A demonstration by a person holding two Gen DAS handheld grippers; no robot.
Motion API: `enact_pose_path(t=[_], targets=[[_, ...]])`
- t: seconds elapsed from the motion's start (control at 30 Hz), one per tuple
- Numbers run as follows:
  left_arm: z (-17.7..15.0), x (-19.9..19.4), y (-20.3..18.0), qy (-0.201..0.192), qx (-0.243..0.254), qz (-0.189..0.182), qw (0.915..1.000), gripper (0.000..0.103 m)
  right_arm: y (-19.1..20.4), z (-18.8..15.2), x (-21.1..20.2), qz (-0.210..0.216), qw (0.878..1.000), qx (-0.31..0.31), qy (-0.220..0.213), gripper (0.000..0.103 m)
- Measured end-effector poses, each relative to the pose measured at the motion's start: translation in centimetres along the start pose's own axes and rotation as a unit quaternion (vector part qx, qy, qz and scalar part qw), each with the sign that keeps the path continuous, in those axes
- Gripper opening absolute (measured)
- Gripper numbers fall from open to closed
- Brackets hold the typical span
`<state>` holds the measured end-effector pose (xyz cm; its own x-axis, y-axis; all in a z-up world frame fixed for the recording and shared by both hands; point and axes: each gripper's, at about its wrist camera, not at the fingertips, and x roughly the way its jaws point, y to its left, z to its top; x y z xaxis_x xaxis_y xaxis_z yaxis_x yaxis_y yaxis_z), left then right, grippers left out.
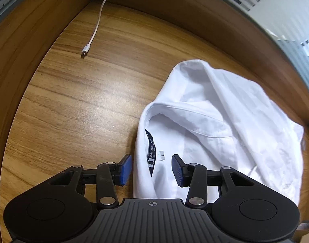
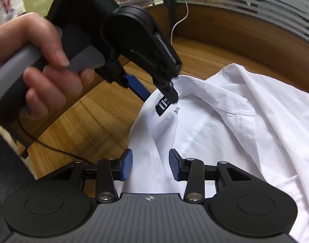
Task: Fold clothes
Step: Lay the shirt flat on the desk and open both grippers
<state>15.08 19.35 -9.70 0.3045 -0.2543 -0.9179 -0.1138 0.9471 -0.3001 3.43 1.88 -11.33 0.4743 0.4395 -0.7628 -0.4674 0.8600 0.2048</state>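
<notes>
A crumpled white shirt (image 1: 215,131) lies on the wooden desk (image 1: 73,101), collar turned toward me, with a dark neck label (image 1: 150,154) showing inside it. My left gripper (image 1: 151,170) hovers open over the collar's left edge; the label lies between its blue pads (image 1: 126,170), and neither pad presses the cloth. In the right wrist view a hand (image 2: 43,77) holds that left gripper (image 2: 156,93) at the label (image 2: 163,107). My right gripper (image 2: 150,167) is open above the near part of the shirt (image 2: 225,137), gripping nothing.
A white USB cable (image 1: 94,30) trails across the desk from the back corner. A raised wooden rim (image 1: 225,20) borders the desk, with frosted glass (image 1: 286,20) behind it. A thin black cord (image 2: 53,145) lies near the desk's front edge.
</notes>
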Motion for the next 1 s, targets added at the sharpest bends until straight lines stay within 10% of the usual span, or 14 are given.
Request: enact_pose_path(t=[0.17,0.3,0.4,0.53,0.83,1.0], targets=[[-0.3,1.0,0.4,-0.009,-0.008,0.026,0.9996,0.012,1.2,0.2,0.9,-0.009,1.0,-0.003,-0.009,0.045],[-0.3,1.5,2.0,-0.01,-0.048,0.031,0.9983,0.008,2.5,-0.9,1.0,-0.024,0.999,-0.049,-0.003,0.045],[-0.5,1.9,3.2,-0.006,-0.064,0.029,0.9975,0.008,3.0,-1.8,0.7,-0.042,0.995,-0.086,-0.008,0.013],[-1.1,2.1,4.1,-0.008,-0.066,0.019,0.9976,0.008,2.9,-2.3,0.8,-0.062,0.991,-0.118,-0.006,0.008],[-2.4,-1.9,2.6,-0.068,0.136,-0.061,0.9865,0.038,2.5,-2.5,-2.3,-0.05,0.991,-0.125,-0.01,0.061],[-5.8,-5.3,-0.1,-0.098,0.319,-0.111,0.9362,0.056,0.8,-4.1,-5.3,-0.059,0.996,-0.058,-0.018,0.076]])
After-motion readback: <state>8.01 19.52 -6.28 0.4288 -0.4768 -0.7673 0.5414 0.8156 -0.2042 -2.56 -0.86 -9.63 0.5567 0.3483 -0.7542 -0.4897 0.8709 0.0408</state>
